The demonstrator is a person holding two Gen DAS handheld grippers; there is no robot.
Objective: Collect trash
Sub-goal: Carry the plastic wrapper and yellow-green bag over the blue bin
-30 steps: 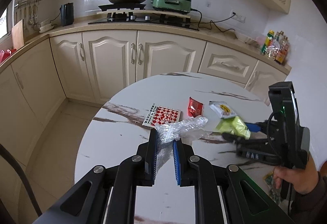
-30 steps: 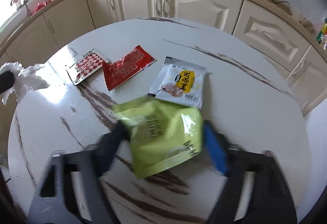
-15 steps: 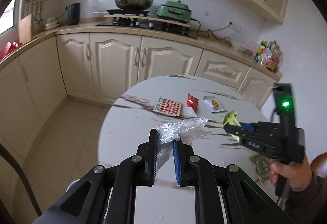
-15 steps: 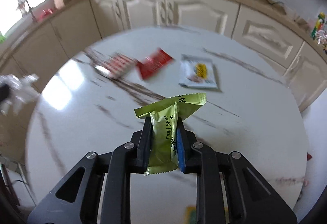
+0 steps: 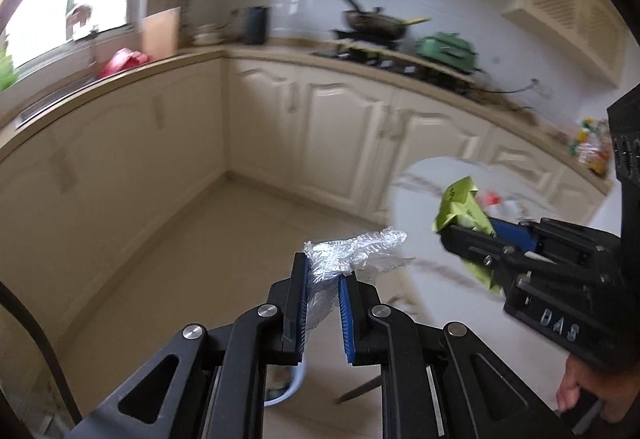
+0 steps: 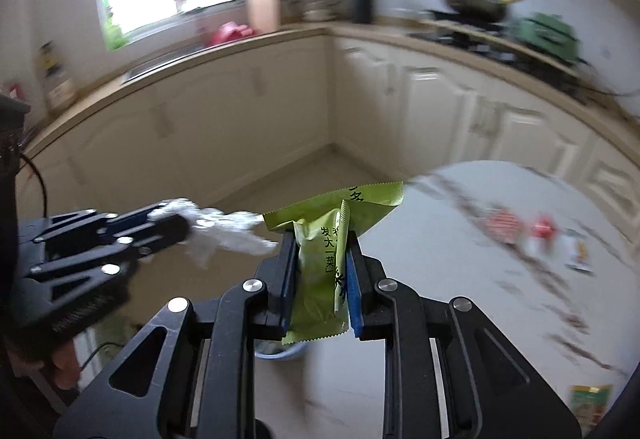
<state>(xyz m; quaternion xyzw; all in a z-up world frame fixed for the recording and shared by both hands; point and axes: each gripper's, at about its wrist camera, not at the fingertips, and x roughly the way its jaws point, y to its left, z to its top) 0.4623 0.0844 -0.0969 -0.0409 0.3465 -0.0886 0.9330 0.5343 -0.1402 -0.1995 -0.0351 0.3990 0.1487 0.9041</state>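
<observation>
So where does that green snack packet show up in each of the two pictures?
Left wrist view: the green snack packet is at middle right, pinched in the right tool, in front of the round table.
Right wrist view: the packet is at centre, between that tool's fingers.
Shared landmark: the green cooker on the counter.

Your left tongs [image 5: 323, 281] and right tongs [image 6: 322, 271]: black linkage arms, silver pivot screws, blue ribbed pads. "DAS" embossed at 3 o'clock; black cable at 9.
</observation>
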